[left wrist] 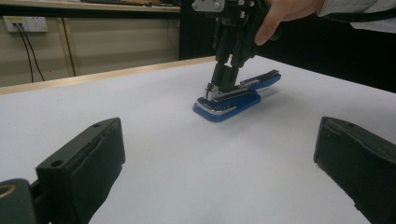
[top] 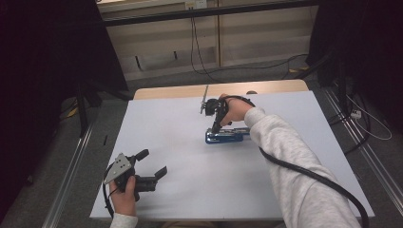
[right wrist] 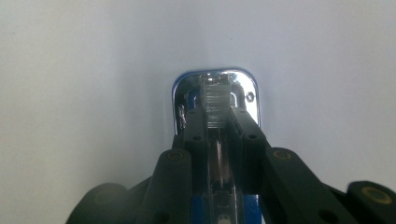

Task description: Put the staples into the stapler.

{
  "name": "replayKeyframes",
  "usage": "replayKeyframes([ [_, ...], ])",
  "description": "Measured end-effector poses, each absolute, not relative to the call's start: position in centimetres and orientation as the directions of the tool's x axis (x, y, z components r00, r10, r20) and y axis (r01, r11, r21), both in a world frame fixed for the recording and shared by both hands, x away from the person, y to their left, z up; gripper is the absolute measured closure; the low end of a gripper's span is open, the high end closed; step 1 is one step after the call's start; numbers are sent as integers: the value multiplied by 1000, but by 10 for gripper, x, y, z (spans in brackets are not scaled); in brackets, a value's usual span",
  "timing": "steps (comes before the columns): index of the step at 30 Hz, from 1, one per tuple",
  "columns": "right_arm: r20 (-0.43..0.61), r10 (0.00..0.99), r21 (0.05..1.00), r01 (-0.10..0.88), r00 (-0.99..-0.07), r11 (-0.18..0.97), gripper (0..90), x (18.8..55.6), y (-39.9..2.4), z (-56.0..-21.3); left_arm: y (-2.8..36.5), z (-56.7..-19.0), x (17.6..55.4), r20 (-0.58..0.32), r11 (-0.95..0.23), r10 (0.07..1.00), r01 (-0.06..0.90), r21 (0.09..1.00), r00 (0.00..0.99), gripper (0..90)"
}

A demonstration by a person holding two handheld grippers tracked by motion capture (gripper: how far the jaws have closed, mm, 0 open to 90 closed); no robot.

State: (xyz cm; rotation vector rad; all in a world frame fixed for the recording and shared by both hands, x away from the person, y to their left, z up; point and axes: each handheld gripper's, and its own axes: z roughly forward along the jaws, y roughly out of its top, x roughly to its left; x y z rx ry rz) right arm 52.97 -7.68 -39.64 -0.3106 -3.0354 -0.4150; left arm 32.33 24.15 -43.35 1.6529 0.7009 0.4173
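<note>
The blue stapler (top: 227, 136) lies flat on the white bench (top: 190, 190), right of centre and nearer the far edge than the near one. Its chromed front end points toward the left edge.

The right gripper (top: 216, 127) stands nearly vertical over that front end. In the right gripper view its jaws are drawn in close, one on each side of the stapler's metal magazine (right wrist: 217, 100), gripping it. The left gripper view shows the same contact from the side, with the stapler's base flat on the bench.

The left gripper (top: 154, 164) rests near the bench's near-left corner, well apart from the stapler. Its jaws stand wide open with nothing between them.

Risks, as judged:
- The grip is narrow and sits on smooth metal. A lift could let the stapler slip or swing down from its heavier rear.
- The hinged top may open under a pull, leaving the base behind.
- Downward pressure could fire a staple.
- The trailing cable (top: 309, 173) crosses the bench and could snag.
</note>
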Motion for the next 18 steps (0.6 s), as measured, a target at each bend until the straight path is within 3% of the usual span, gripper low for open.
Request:
replayKeyframes([
  [18,81,188,285,204,-979,936,655,528,-78,-392,242,-433,324,-114,-81,648,217,973,753,19],
])
